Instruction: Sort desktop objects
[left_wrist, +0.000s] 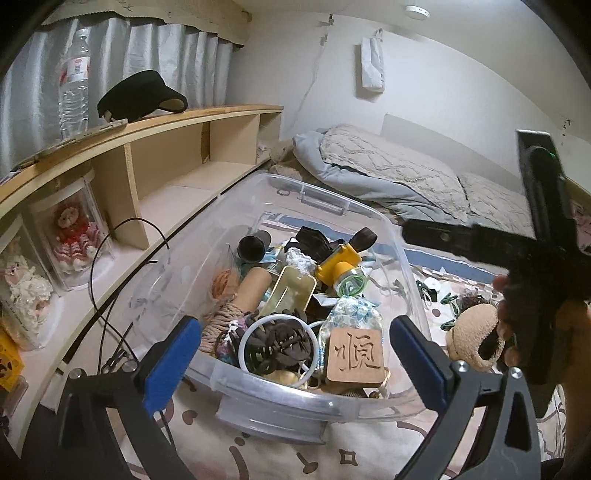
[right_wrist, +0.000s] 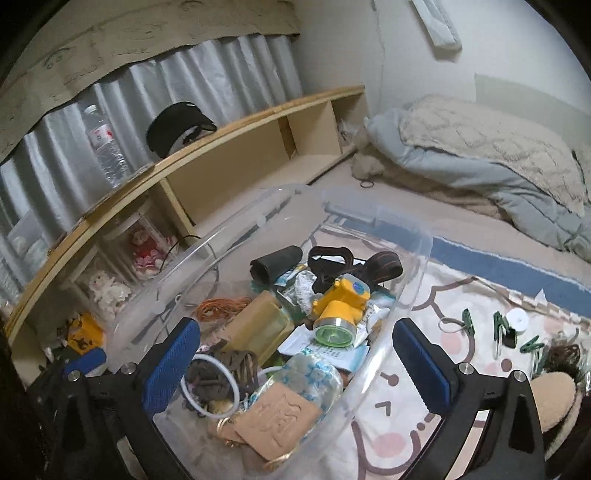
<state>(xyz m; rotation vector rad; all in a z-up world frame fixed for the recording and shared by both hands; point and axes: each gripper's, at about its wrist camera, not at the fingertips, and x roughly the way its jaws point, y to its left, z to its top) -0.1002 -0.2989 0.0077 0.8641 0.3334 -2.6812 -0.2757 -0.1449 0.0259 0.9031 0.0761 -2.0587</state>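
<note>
A clear plastic bin (left_wrist: 373, 212) (right_wrist: 421, 240) stands on a patterned mat and holds several small objects: a yellow headlamp (left_wrist: 338, 264) (right_wrist: 341, 299), a carved wooden block (left_wrist: 354, 356) (right_wrist: 279, 419), a white ring (left_wrist: 245, 332) (right_wrist: 232, 384), a dark hair claw (left_wrist: 277, 349), rope (left_wrist: 221, 321), a black tube (left_wrist: 253, 247) (right_wrist: 273, 264). My left gripper (left_wrist: 295, 358) is open and empty, just above the bin's near wall. My right gripper (right_wrist: 295, 360) is open and empty over the bin's right rim; its body shows at the right in the left wrist view (left_wrist: 535, 258).
Green clothes pegs (right_wrist: 469, 321), a white tape roll (right_wrist: 516, 319) and a tan plush item (left_wrist: 476, 338) (right_wrist: 554, 398) lie on the mat right of the bin. A wooden shelf (left_wrist: 147, 129) with dolls, a bottle and a black visor runs along the left. Bedding (left_wrist: 388, 166) lies behind.
</note>
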